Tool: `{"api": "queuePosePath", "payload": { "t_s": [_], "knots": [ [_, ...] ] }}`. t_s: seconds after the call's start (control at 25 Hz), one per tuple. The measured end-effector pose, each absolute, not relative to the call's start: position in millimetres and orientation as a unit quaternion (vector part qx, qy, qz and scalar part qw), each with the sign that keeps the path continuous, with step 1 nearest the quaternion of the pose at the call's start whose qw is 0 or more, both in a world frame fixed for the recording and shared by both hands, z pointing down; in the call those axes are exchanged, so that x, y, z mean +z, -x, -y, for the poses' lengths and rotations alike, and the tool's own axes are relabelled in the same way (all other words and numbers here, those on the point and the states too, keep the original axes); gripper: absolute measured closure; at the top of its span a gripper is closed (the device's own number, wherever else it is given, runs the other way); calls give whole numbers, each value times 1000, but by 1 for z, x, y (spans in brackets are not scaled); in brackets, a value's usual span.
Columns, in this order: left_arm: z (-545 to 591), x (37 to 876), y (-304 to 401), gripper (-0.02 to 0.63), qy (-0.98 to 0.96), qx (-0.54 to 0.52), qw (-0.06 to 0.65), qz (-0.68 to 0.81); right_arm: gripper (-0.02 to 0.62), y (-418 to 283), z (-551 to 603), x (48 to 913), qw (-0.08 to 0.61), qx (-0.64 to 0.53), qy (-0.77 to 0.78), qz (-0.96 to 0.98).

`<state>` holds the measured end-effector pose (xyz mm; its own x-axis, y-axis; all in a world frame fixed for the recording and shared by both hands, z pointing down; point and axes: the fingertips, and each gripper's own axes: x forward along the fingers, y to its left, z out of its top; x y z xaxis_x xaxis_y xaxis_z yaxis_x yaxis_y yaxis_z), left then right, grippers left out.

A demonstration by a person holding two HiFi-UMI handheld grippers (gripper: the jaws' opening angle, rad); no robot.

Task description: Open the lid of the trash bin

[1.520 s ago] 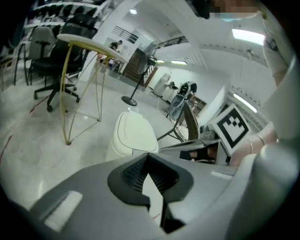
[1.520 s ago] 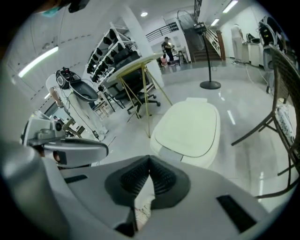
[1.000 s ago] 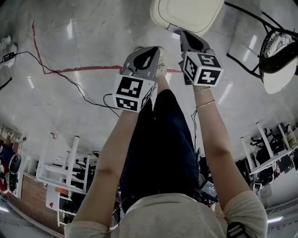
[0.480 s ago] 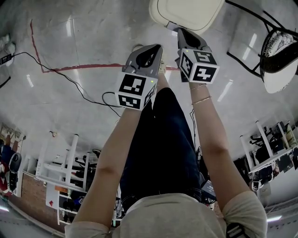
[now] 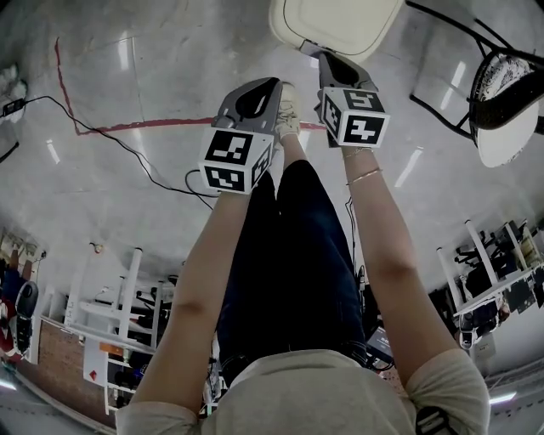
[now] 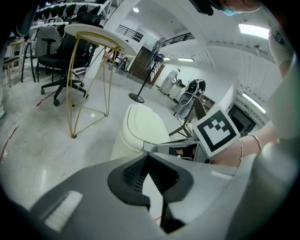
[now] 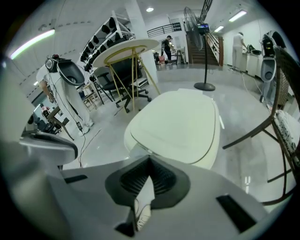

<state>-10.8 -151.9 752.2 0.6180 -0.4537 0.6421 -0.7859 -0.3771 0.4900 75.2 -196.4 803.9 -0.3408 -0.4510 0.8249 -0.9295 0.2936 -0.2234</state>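
**Task object.** The cream-white plastic trash bin (image 5: 336, 24) stands on the polished grey concrete floor (image 5: 170, 76), directly ahead of the person. Its smooth rounded lid (image 7: 180, 123) lies flat on the bin body, fully closed.

**Right gripper.** The right gripper (image 5: 328, 58) points at the near edge of the lid. Its jaws are pressed together at the tips and nothing is held between them. The tips sit at the lid's near rim (contact cannot be confirmed from any view).

**Left gripper.** The left gripper (image 5: 269, 83) is held just beside the right one, set back from the bin and clear of it. Its jaws are likewise closed tip to tip and empty. In the left gripper view the bin (image 6: 140, 131) appears ahead and the right gripper's marker cube (image 6: 215, 132) to the right.

**Surroundings.**
- A pale lace-up shoe (image 5: 289, 109) rests on the floor between the two grippers.
- A red painted line (image 5: 153, 126) and a thin black cable (image 5: 127, 149) run across the floor at left.
- A black-framed chair with a white seat (image 5: 508, 110) stands to the right of the bin.
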Motion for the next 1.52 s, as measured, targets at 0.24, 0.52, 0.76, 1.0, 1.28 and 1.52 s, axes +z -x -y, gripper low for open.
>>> {"api": "queuePosePath", "payload": {
  "t_s": [0.24, 0.52, 0.76, 1.0, 1.28, 1.52],
  "knots": [
    [153, 746, 11, 601, -805, 202, 402, 387, 588, -77, 196, 803, 321, 374, -483, 724],
    [155, 734, 9, 600, -811, 199, 396, 383, 588, -76, 198, 801, 335, 396, -463, 719],
    [167, 710, 8, 600, -819, 198, 380, 381, 588, -65, 200, 762, 302, 401, -440, 745],
    [178, 659, 4, 601, -834, 189, 358, 374, 588, -61, 204, 693, 261, 376, -450, 767],
    [181, 573, -1, 600, -847, 176, 341, 368, 588, -69, 205, 589, 210, 357, -470, 780],
    [178, 489, -12, 600, -872, 159, 305, 348, 588, -70, 202, 488, 165, 324, -458, 811]
  ]
}}
